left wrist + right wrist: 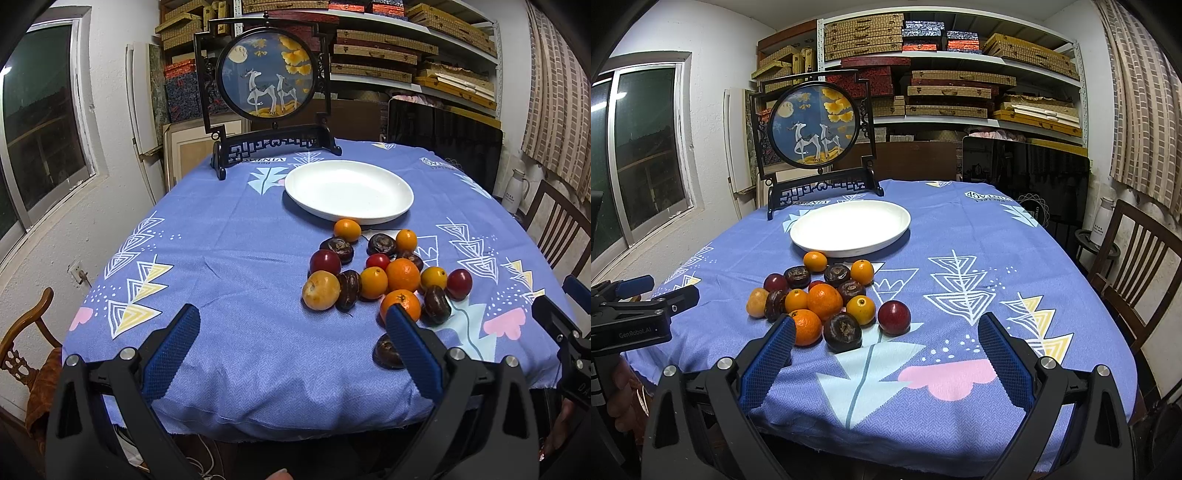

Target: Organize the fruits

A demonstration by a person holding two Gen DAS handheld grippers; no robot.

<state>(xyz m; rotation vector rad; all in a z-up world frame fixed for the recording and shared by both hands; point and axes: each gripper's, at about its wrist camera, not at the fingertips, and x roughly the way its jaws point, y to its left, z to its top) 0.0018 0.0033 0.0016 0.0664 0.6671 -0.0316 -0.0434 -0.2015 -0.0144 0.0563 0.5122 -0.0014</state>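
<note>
Nearest to you in the left view sits a lone dark water chestnut (pixel 386 350), tucked just beside the inner fingertip of your left gripper (pixel 291 328) and apart from the main pile of fruit (pixel 384 275). Behind it, toward the white plate (pixel 314 173), lies the nearest orange (pixel 404 301), and beyond that the heap thickens: oranges, red plums, a pale yellow fruit and more dark chestnuts, touching one another, with the farthest small orange (pixel 347 229) resting just short of the plate's near rim. The plate holds nothing yet, so by my reading the sorting has not begun. Your left gripper has its fingers spread wide and grips nothing; the pile lies ahead and to its right, so you would have to swing rightward to centre any fruit between the fingers. Your right gripper (pixel 886 339) is likewise spread wide and holding nothing, with the pile ahead and to its left; its left fingertip overlaps the nearest orange (pixel 809 326) in the picture, and a dark chestnut (pixel 843 331) and red plum (pixel 894 316) lie between the fingers' lines, on the plate side. I judge the right hand better placed for those, the left for the stray chestnut. The fruits are round, so no long axis matters; expect neighbours to roll when nudged. The plate stands beyond the pile, in front of the framed deer screen (pixel 812 125).
</note>
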